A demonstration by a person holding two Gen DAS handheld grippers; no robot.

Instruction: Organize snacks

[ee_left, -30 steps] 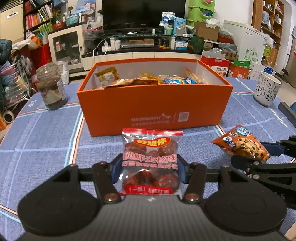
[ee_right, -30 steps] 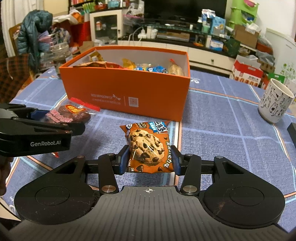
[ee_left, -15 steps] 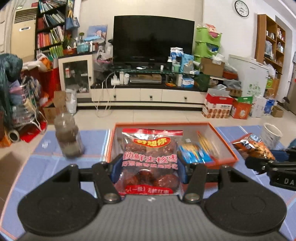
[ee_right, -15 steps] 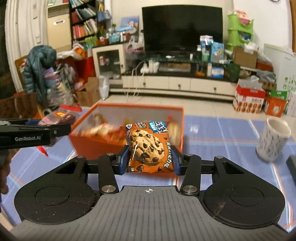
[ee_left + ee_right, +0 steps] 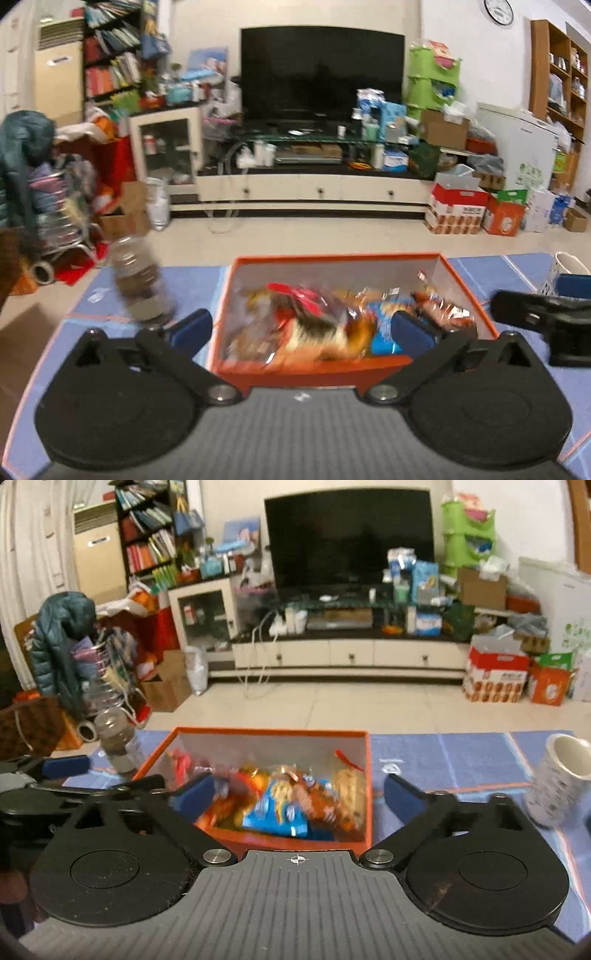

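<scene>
Orange cardboard makes up the box (image 5: 314, 371) that takes the snacks, and it sits on the blue tablecloth (image 5: 443, 757) just ahead of both grippers, open at the top. Inside lies a loose, blurred heap of packets: a red-topped bag (image 5: 306, 299) towards the left of the pile, a blue packet (image 5: 273, 812) nearer the front wall, and a brown, crinkled one (image 5: 321, 805) beside it. No packet shows on the cloth outside the box in either view.

Above the near wall, the left gripper (image 5: 301, 326) has its jaws opening, spread wide with nothing pressed between the pads; the blurred packets show in the gap, down in the box. Alongside it, the right gripper (image 5: 297, 794) is likewise opening, its blue pads well apart and empty, hanging over the right half of the box.

By my reading this is the release step, two snacks let go into the box at once. A glass jar (image 5: 142, 284) stands left of the box and a white mug (image 5: 557, 779) to its right. Next, both grippers should lift clear of the rim without nudging the walls, then look for any snack left outside.
</scene>
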